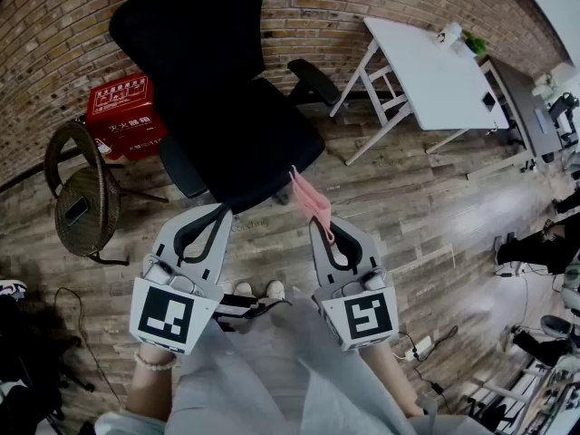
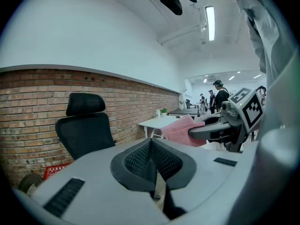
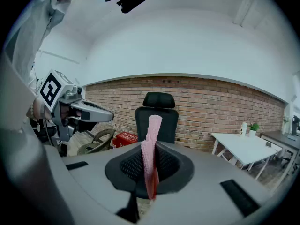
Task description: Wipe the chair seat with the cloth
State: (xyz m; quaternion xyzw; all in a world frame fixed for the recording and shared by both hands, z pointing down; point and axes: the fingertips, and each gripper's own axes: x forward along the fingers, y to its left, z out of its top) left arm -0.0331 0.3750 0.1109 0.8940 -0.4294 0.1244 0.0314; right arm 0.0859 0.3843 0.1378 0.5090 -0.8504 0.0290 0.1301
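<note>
A black office chair (image 1: 227, 107) with a headrest stands before the brick wall; its seat (image 1: 258, 148) lies just beyond both grippers. It also shows as the chair (image 2: 86, 130) in the left gripper view and the chair (image 3: 157, 121) in the right gripper view. My right gripper (image 1: 319, 225) is shut on a pink cloth (image 1: 311, 202), which sticks up between its jaws as the cloth (image 3: 151, 153). The same cloth (image 2: 180, 130) shows in the left gripper view. My left gripper (image 1: 216, 214) is shut with nothing in it, near the seat's front edge.
A red box (image 1: 125, 114) sits by the wall left of the chair, with a wicker chair (image 1: 82, 202) nearer me. A white table (image 1: 435, 71) stands to the right. People stand far off by desks. My feet are on the wooden floor (image 1: 399, 216).
</note>
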